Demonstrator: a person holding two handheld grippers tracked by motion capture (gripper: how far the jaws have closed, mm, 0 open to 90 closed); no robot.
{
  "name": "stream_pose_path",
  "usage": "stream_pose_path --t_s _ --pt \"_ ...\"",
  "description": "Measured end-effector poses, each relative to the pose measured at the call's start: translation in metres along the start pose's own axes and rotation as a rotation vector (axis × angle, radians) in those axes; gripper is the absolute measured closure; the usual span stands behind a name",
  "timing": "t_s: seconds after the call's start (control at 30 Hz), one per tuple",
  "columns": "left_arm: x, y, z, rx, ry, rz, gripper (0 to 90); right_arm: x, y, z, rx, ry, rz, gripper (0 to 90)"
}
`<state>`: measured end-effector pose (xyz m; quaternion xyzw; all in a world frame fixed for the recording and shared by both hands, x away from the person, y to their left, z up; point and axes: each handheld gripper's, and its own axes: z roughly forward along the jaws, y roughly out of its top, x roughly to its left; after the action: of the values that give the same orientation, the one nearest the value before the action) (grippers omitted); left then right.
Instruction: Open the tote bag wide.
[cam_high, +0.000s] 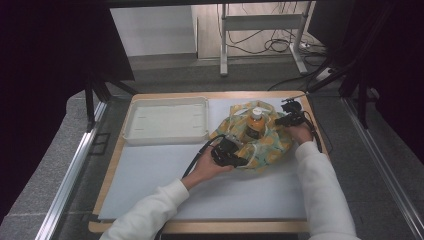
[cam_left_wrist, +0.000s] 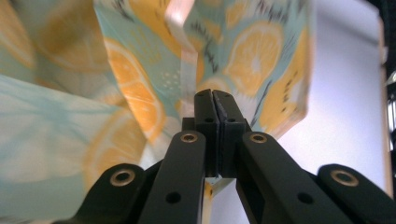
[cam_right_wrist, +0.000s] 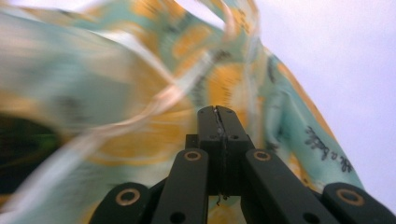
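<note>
Bottle standing in a lemon-print bag on the table

The bag (cam_high: 257, 142) sits right of the empty white tray (cam_high: 166, 120), a bottle (cam_high: 255, 125) upright inside it. The left gripper (cam_high: 239, 161) and right gripper (cam_high: 284, 120) each have jaws clamped tight on the bag's fabric at opposite edges.

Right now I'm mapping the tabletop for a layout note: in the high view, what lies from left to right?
White tray → left gripper → bottle standing in the lemon-print bag → right gripper.
</note>
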<state>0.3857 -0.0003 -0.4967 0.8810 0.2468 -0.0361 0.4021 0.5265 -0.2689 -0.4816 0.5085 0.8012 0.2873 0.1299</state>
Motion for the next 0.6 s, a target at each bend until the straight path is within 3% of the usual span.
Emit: stream_pose_path --t_s 0.1,0.27,0.47,0.6 --pt "0.002 0.006 -0.018 -0.054 0.013 0.010 89.8 0.010 0.002 -0.020 -0.041 0.020 -0.045 89.2" --pt "0.011 0.010 -0.038 -0.101 0.059 -0.023 89.9 0.029 -0.011 -0.052 -0.075 0.053 -0.086 89.2" --pt "0.027 0.023 -0.032 -0.091 0.119 -0.059 89.9 0.063 -0.034 -0.081 -0.107 0.113 -0.175 89.2" --pt "0.039 0.039 -0.023 -0.071 0.151 -0.082 89.9 0.080 -0.041 -0.087 -0.107 0.141 -0.225 89.2"
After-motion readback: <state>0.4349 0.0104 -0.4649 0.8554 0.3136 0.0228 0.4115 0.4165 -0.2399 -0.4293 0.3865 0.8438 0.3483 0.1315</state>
